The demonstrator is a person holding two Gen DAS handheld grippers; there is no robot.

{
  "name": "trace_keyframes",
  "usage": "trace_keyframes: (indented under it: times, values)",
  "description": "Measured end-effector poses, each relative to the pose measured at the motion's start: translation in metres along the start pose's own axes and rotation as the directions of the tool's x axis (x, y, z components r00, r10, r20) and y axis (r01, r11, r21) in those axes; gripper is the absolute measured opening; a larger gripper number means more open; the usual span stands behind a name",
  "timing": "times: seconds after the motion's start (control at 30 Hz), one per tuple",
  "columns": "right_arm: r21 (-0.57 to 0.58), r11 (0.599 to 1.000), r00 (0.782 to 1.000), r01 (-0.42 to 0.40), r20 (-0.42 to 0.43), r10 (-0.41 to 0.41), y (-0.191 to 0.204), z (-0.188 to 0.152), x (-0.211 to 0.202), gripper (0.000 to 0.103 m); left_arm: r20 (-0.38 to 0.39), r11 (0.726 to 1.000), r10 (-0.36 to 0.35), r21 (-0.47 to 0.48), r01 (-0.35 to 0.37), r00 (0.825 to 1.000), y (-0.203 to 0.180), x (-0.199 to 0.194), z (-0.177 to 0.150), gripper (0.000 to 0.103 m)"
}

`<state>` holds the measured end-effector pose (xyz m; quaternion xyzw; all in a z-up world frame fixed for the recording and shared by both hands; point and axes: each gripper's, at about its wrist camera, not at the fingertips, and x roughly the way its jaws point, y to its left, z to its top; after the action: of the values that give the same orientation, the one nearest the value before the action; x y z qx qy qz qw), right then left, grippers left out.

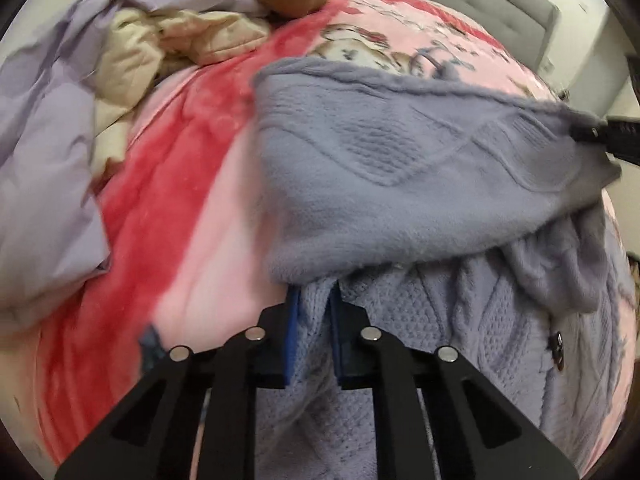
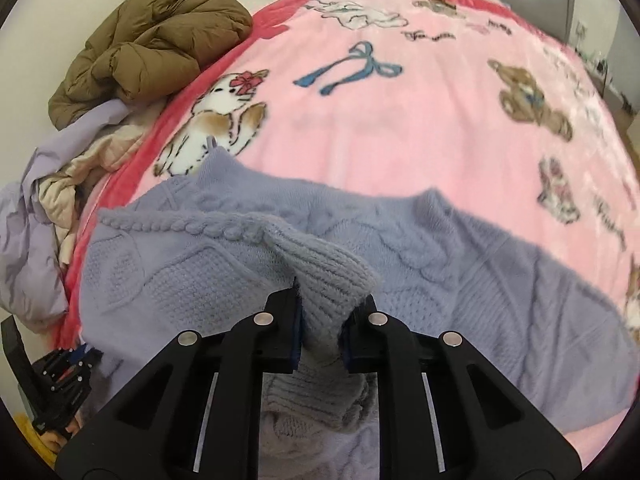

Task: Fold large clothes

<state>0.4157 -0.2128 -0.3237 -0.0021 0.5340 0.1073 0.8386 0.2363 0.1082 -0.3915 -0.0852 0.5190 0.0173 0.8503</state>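
Sweater [image 1: 420, 168] hem sits clamped in the left gripper [image 1: 314, 320], ribbed cuff in the right gripper [image 2: 322, 312]; the thick knit could slip toward six o'clock.

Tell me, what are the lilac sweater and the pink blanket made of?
Sweater: looks like soft, fuzzy knitted yarn, wool or acrylic; cable ridges and ribbing show. Blanket: probably plush fleece, judging by its slight sheen, short nap and printed cartoon animals.

Left gripper [image 1: 314, 312] is showing black fingers w/ blue pads [image 1: 293, 332] & round silver screws. Right gripper [image 2: 322, 320] is looking the same: black, blue pads, silver screws.
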Motion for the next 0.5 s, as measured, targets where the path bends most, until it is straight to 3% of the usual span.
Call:
trace_keyframes:
  times: [0.13, 0.2, 0.37, 0.5]
  values:
    - [-0.021, 0.998, 0.998, 0.062, 0.013, -0.062, 0.001, -0.004, -0.007, 0.012, 0.078, 0.980, 0.041, -0.196, -0.025, 0.996, 0.044, -0.019, -0.004, 0.013]
    - [0.012, 0.997, 0.997, 0.075, -0.028, -0.075, -0.010, -0.013, 0.001, 0.012, 0.015, 0.970, 0.051, -0.239, -0.046, 0.999, 0.058, -0.009, -0.011, 0.013]
    - [0.081, 0.990, 0.987, 0.118, -0.121, -0.107, -0.032, -0.043, 0.035, 0.011, -0.011, 0.977, 0.099, -0.190, -0.099, 0.995, 0.057, 0.007, -0.015, 0.013]
    - [0.137, 0.983, 0.982, 0.123, -0.159, -0.101, -0.041, -0.056, 0.054, 0.013, 0.022, 0.990, 0.134, -0.055, -0.133, 0.991, 0.030, -0.002, -0.009, 0.015]
